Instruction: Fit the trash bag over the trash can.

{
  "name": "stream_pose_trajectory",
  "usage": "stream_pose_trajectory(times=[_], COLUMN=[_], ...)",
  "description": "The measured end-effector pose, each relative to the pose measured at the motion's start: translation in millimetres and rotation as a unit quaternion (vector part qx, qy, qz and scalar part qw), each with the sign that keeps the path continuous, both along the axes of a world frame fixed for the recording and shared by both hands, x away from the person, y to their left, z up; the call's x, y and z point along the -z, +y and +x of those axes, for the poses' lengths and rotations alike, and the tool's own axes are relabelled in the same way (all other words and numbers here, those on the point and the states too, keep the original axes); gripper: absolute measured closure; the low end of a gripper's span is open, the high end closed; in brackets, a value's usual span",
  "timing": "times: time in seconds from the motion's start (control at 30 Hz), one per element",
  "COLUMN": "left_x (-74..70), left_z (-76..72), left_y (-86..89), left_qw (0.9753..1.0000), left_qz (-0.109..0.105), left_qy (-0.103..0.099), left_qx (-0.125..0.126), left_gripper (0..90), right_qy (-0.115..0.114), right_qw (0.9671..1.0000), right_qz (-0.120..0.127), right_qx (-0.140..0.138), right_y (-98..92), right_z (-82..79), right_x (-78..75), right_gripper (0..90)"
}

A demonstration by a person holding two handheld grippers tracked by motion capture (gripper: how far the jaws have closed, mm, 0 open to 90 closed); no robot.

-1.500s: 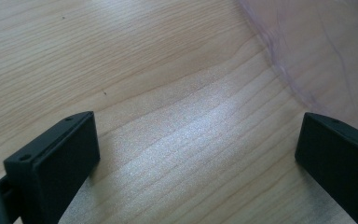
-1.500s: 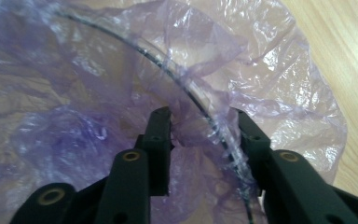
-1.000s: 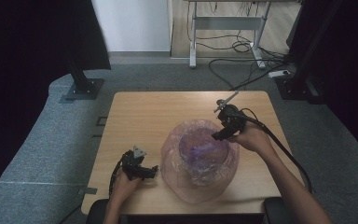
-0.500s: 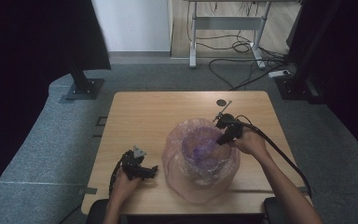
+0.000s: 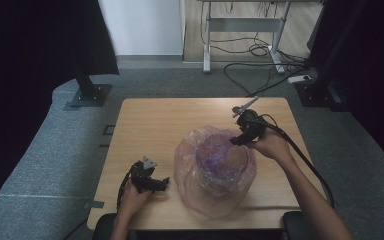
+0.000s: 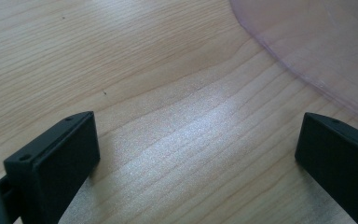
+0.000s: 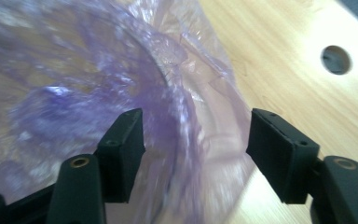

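A crumpled, see-through purple plastic bag (image 5: 215, 167) sits puffed up on the wooden table (image 5: 160, 125), with a round opening near its top. My right gripper (image 5: 234, 141) is at the bag's upper right edge, open, its jaws straddling the bag's rim (image 7: 186, 135) without closing on it. My left gripper (image 5: 162, 184) rests low on the table at the bag's left, open, with bare wood between its jaws. In the left gripper view the bag's edge (image 6: 317, 51) lies at the upper right, apart from the jaws.
A round cable hole (image 7: 335, 59) is cut in the table beyond the right gripper. Cables trail from both grippers. A desk frame (image 5: 240, 35) and floor cables stand beyond the table's far edge; grey carpet surrounds it.
The right gripper has moved down and toward the bag, from above its far right edge to its rim. The left gripper has stayed put.
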State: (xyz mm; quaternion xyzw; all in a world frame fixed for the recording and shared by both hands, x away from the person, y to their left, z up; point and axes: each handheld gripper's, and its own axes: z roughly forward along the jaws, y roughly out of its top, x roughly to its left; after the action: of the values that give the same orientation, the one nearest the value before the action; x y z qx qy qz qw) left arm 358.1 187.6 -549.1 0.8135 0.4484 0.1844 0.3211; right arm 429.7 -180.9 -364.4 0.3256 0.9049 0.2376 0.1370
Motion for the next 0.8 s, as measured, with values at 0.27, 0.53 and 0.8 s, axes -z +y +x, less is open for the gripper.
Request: stream_pose_trajectory(times=[0.27, 0.53, 0.8], left_x=[0.1, 0.1, 0.0], left_z=[0.0, 0.0, 0.0], left_y=[-0.2, -0.2, 0.0], left_qw=[1.0, 1.0, 1.0], left_qz=[0.0, 0.0, 0.001], left_qy=[0.0, 0.0, 0.0], left_qx=[-0.001, -0.001, 0.0], left_gripper=[0.0, 0.0, 0.0], right_qy=[0.047, 0.08, 0.084], right_qw=[0.9982, 0.9955, 0.994], right_qz=[-0.005, -0.051, -0.038], right_qx=[0.038, 0.002, -0.059], right_y=[-13.3, -2.8, 7.1], right_z=[-29.0, -9.8, 26.0], right_x=[7.1, 41.7, 46.8], right_gripper=[50.1, 76.2, 72.6])
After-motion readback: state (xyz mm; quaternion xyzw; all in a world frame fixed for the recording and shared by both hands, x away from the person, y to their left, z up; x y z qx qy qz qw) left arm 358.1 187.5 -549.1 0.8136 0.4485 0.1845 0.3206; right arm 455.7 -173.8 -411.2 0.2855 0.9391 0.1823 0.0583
